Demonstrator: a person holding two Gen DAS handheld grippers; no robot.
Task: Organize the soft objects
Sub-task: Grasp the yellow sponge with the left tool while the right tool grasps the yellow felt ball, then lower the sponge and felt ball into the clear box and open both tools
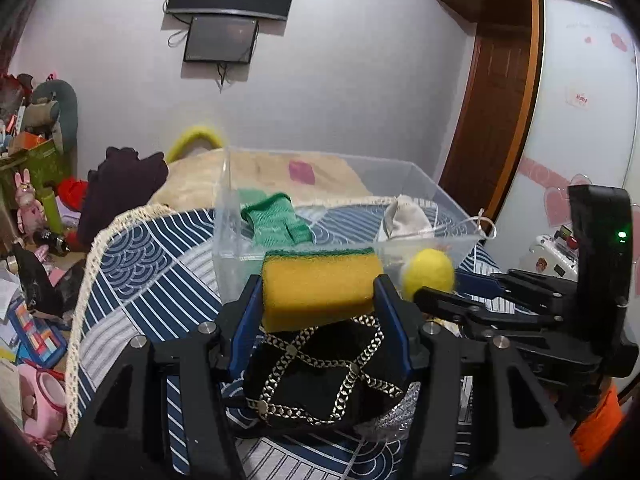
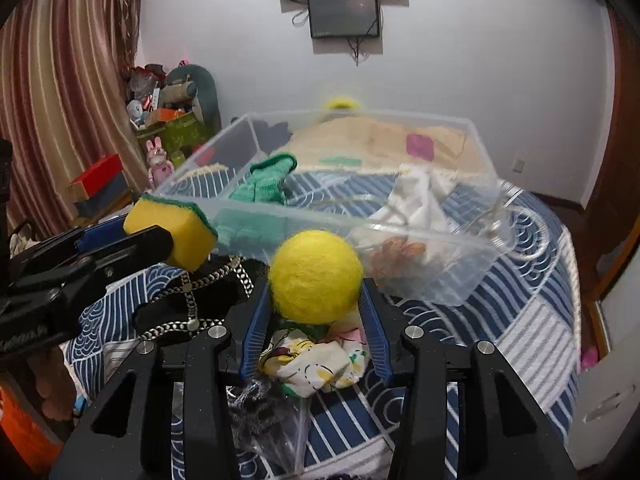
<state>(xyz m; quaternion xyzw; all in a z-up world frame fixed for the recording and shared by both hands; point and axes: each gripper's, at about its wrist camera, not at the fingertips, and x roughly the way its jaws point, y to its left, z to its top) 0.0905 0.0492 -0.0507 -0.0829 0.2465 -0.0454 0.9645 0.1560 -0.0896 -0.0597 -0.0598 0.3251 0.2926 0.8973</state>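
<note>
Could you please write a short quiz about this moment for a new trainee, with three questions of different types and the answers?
1. Multiple choice: What does the left gripper hold?
A. a red towel
B. a yellow sponge with a green top
C. a glass cup

2. True or false: The yellow felt ball already lies inside the clear plastic bin.

3. Fill in: The soft thing at the left of the bin is a ______ cloth.

Key
1. B: the sponge is clamped between the blue pads.
2. False: the right gripper holds the ball in front of the bin.
3. Green: the green cloth lies inside, left of a white cloth.
</note>
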